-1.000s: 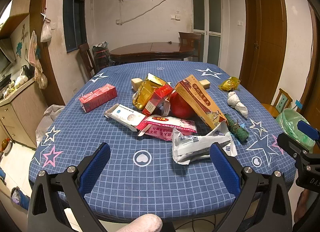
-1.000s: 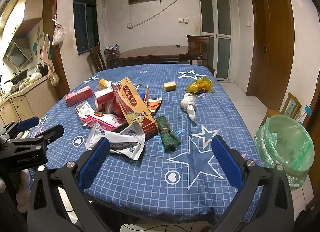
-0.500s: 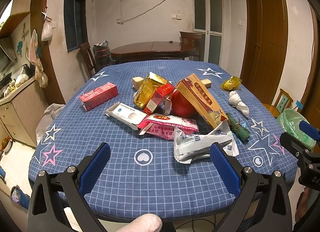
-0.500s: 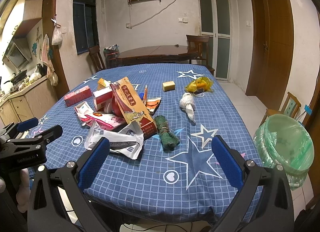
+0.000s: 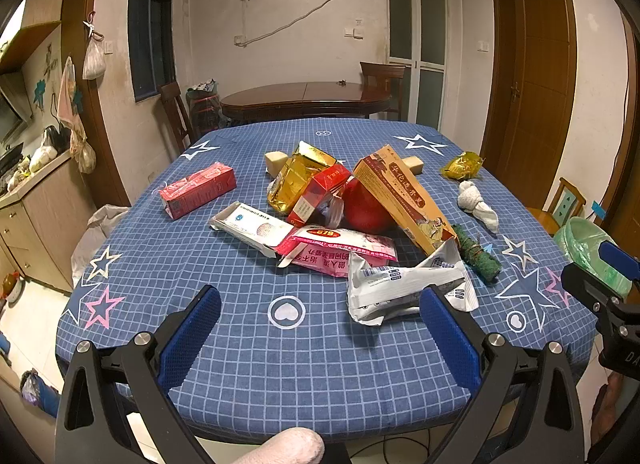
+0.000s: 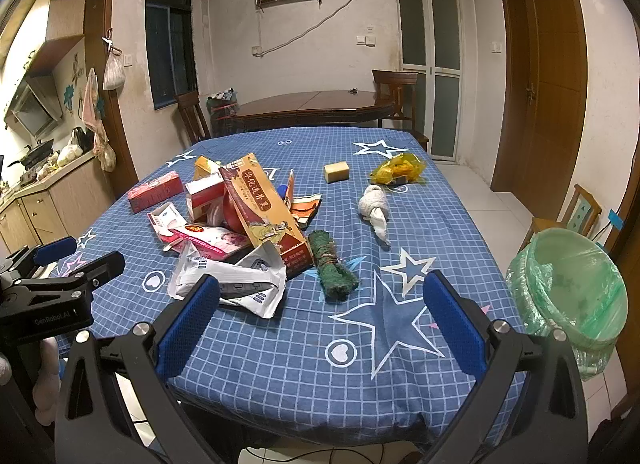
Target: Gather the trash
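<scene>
Trash lies heaped on the blue checked tablecloth: a white crumpled wrapper nearest, a pink packet, an orange box, a red box, a gold bag, a green bundle. In the right wrist view I see the white wrapper, the green bundle, a white cloth wad and a yellow wrapper. My left gripper is open and empty at the near table edge. My right gripper is open and empty, also short of the trash.
A bin lined with a green bag stands on the floor right of the table. A small chair is behind it. A wooden table and chairs stand at the back. Kitchen cabinets line the left wall.
Both grippers have edged slightly forward towards the table; the trash looks a little closer. Nothing on the table has moved.
</scene>
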